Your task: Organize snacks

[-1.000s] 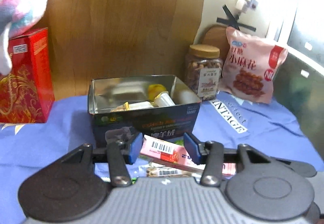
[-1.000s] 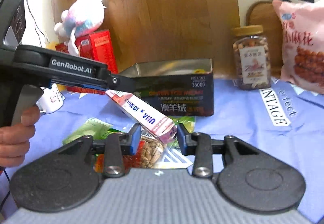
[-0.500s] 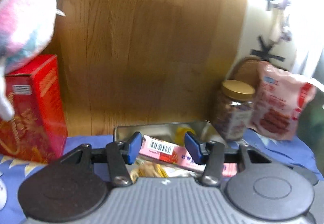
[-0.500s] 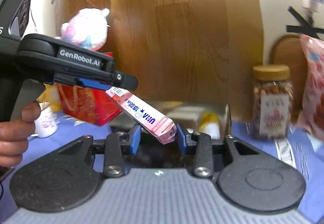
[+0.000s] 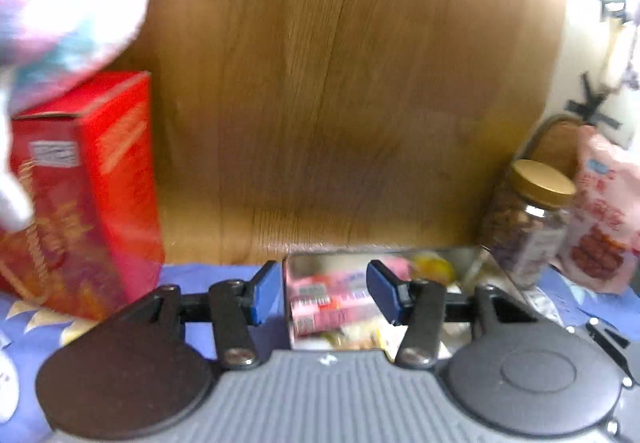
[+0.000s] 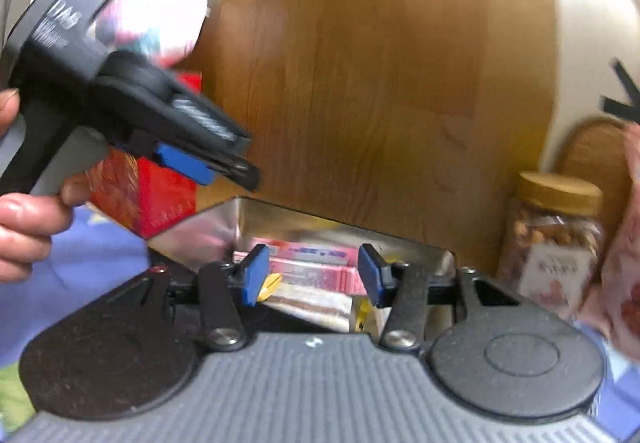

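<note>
The long pink snack box (image 5: 332,303) lies inside the open metal tin (image 5: 494,267), on top of other packets. My left gripper (image 5: 324,295) hovers over the tin's near end. Its jaws are opening and the blue pads (image 5: 264,295) stand clear of the box. In the right wrist view the same pink box (image 6: 316,269) rests in the tin (image 6: 208,231). My right gripper (image 6: 313,279) hangs just above it, jaws opening too, pads not pressing it. A hand (image 6: 24,219) holds the left gripper (image 6: 240,167) at the upper left, with nothing in it.
A red carton (image 5: 80,195) with a pink plush toy (image 5: 60,3) on top stands left of the tin. A nut jar (image 5: 528,219) and a pink snack bag (image 5: 604,219) stand to the right. A wooden board (image 5: 340,103) closes the back. A blue cloth (image 5: 212,279) covers the table.
Both grippers carried the pink box forward from in front of the tin to over it. Their jaws have widened, and the box has dropped from them into the tin.
</note>
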### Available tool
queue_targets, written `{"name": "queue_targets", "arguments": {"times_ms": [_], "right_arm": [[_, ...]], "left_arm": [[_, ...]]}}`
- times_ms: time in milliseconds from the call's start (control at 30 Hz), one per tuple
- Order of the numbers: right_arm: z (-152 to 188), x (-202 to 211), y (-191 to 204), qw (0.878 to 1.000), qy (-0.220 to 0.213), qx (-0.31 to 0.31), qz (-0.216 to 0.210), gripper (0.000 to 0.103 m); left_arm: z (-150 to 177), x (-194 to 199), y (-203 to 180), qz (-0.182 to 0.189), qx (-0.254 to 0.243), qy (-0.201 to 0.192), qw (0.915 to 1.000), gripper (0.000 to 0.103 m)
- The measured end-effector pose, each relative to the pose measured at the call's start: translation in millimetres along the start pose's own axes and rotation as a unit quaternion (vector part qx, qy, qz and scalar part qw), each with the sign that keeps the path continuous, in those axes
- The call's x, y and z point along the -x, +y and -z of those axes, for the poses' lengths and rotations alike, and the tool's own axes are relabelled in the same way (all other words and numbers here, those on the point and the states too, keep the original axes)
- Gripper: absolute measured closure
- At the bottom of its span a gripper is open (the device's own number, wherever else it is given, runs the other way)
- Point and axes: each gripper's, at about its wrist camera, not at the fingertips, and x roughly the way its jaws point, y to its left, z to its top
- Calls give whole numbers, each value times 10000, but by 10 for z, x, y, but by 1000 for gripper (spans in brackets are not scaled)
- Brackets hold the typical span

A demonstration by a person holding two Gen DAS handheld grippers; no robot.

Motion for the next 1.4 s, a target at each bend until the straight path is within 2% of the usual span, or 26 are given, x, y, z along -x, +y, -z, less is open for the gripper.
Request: {"name": "queue_targets", "arguments": {"times_ms": [67, 133, 233, 367, 500, 567, 667, 767, 800, 833, 900, 967, 1067, 1133, 1300, 1400], "right_arm": [[87, 203, -94, 9979, 160, -563, -272, 51], [224, 401, -173, 9894, 383, -1234, -667, 51], [435, 649, -135, 9765, 611, -1752, -1093, 51], [536, 844, 120, 9720, 779, -1647, -1487, 52], [371, 743, 302, 9718, 791, -1479, -1656, 62], [267, 567, 304, 9708, 803, -1486, -1705, 63], [169, 221, 324, 9680, 1051, -1480, -1734, 63], [231, -1, 395, 9660, 1413, -1322, -1715, 64], [276, -31, 418, 9632, 1539, -1306, -1774, 71], [329, -5, 437, 9599, 1607, -1336, -1869, 77], [392, 197, 440, 9561, 1546, -1389, -2064, 77], [468, 414, 488, 9539, 1505, -1356, -2217, 77], [662, 669, 634, 9412, 1650, -1319, -2635, 76], [764, 813, 756, 9391, 1682, -1123, -2779, 74], [748, 1042, 805, 9545, 1289, -777, -2574, 74], [747, 1059, 792, 9586, 1255, -689, -2460, 64]], "left_arm": [[169, 249, 1, 29, -42, -9, 10000, 50], [378, 449, 16, 33, -90, 51, 9999, 48], [708, 672, 86, 18, -102, 264, 9996, 45], [1110, 908, 249, 101, 150, 522, 9985, 45], [1421, 1119, 429, 115, 741, 589, 9954, 46], [1571, 1255, 532, 341, 1206, 569, 9905, 47], [1732, 1327, 613, 820, 1815, 683, 9776, 47], [1839, 1186, 611, 806, 2197, 851, 9685, 47], [1856, 1124, 623, 788, 2287, 914, 9660, 48], [1870, 1076, 659, 815, 2410, 946, 9625, 49], [1868, 1092, 724, 870, 2553, 860, 9591, 51], [1867, 1118, 785, 809, 2551, 806, 9601, 51], [1886, 1133, 831, 761, 2453, 851, 9627, 51], [1881, 1168, 827, 710, 2378, 832, 9651, 51], [1832, 1280, 794, 552, 2160, 699, 9723, 51], [1802, 1283, 720, 525, 1884, 681, 9783, 50]]}}
